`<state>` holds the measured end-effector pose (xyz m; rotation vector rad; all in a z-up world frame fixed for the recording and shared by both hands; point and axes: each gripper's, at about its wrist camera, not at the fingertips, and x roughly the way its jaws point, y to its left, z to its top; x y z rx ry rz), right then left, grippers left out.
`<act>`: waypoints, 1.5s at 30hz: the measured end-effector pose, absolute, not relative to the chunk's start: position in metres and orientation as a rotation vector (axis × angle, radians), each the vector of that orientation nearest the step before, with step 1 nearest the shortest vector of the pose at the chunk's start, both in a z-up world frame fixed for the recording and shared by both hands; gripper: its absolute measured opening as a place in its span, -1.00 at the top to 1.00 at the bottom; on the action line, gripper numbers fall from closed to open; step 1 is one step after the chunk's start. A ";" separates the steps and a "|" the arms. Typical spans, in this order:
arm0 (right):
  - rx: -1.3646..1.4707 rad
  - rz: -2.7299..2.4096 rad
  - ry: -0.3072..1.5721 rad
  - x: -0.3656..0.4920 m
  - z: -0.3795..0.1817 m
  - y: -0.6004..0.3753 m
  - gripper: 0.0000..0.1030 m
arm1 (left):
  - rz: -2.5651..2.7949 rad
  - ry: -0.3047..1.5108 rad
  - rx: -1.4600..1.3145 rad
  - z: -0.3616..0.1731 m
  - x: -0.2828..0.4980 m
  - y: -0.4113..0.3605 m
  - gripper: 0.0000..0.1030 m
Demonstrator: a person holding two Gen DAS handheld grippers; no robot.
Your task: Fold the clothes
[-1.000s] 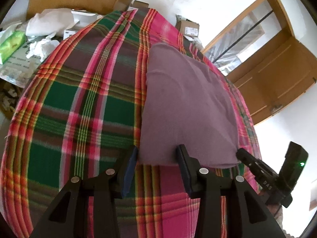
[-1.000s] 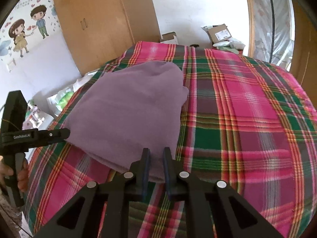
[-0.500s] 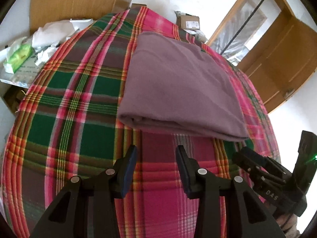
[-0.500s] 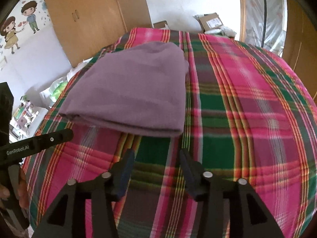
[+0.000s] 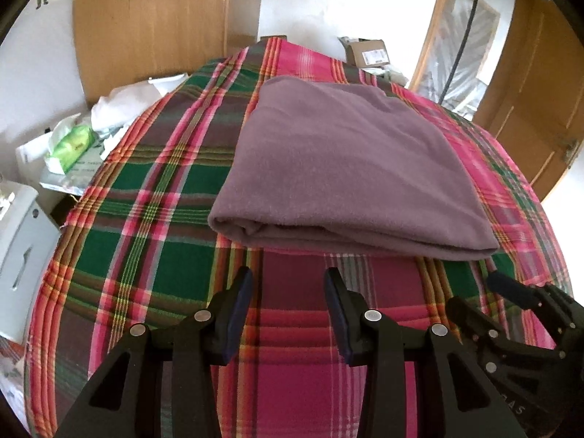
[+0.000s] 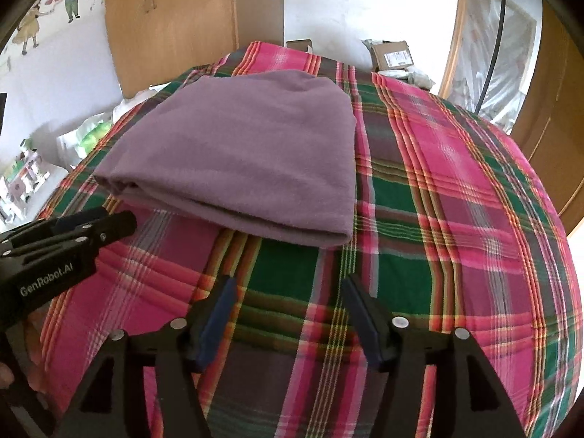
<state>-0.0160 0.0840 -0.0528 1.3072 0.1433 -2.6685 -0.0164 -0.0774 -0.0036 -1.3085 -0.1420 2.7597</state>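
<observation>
Room: white walls are seen, with a tall light-wood wardrobe (image 5: 153, 25) at the back left and a wooden door (image 5: 540, 84) at the right; cartoon figure stickers (image 6: 47, 7) are stuck on the left wall.
Bed: a bed covered in a pink, green and red plaid blanket (image 5: 153, 211) fills most of both views.
Garment: a mauve fleece garment, folded into a flat rectangle (image 5: 350, 168), is laid on the bed; its layered edge faces the cameras, and it is touched by neither gripper.
Left gripper: the black left gripper (image 5: 288, 288) is held wide apart and empty, above bare plaid just short of the fold's near edge; it is also seen from the side at the left of the right wrist view (image 6: 91, 226).
Right gripper: the black right gripper (image 6: 288, 292) is likewise spread wide and empty, near the fold's right front corner.
Clutter: white bags and a green tissue pack (image 5: 71, 144) are piled beside the bed at the left; a brown cardboard box (image 5: 368, 53) stands beyond the far end.
Hidden: the garment's type cannot be told. The floor is covered from view. The person's fingers are cut off at the left edge of the right wrist view.
</observation>
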 end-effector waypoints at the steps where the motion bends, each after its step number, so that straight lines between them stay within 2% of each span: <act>1: 1.307 -2.671 0.139 -0.017 -0.053 0.084 -0.26 | 2.770 -0.121 -1.302 -0.004 -0.016 -0.076 0.18; 6: 1.302 -2.688 0.129 -0.019 -0.053 0.084 -0.33 | 2.804 -0.021 -1.301 -0.005 -0.015 -0.066 0.18; 34: 1.313 -2.753 0.117 -0.020 -0.053 0.088 -0.36 | 2.849 -0.034 -1.330 -0.006 -0.020 -0.061 0.12; 37: 1.340 -2.799 0.107 -0.021 -0.054 0.094 -0.59 | 2.850 -0.032 -1.332 -0.006 -0.020 -0.061 0.11; 45: 1.356 -2.784 0.061 -0.024 -0.055 0.100 -0.65 | 2.852 -0.034 -1.335 -0.006 -0.020 -0.060 0.10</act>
